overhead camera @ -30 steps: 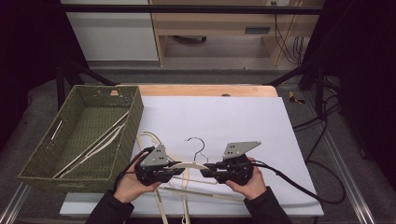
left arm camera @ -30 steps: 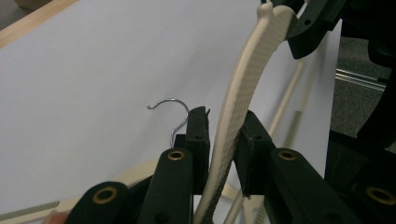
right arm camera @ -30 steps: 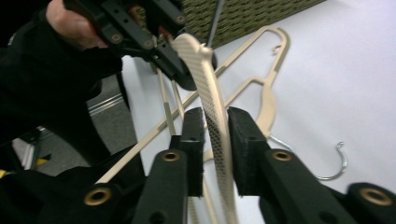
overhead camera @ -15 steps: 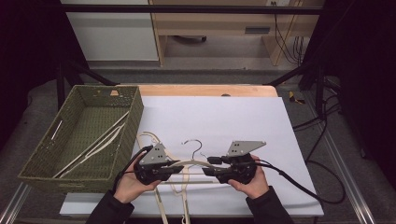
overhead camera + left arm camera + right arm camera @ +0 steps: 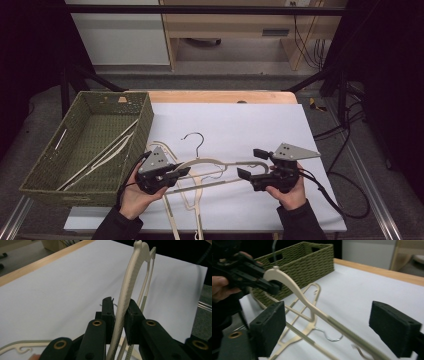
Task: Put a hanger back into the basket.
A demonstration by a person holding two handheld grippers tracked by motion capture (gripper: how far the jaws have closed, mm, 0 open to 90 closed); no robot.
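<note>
Left gripper clamped on cream hanger shoulder, hanger lifted over table's near edge. Right gripper jaws just opened, pads off it. Risk: one-sided hold, free end sags, snags other hangers beneath, beside basket.

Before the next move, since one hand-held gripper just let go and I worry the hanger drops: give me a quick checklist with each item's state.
1. Left hand-held gripper shut on the cream hanger: ok.
2. Right hand-held gripper clear of it, jaws having just opened wide: ok.
3. Hanger lifted off the white table: ok.
4. Hanger free of the other hangers underneath: cannot tell.
5. Green basket has room: ok.
</note>
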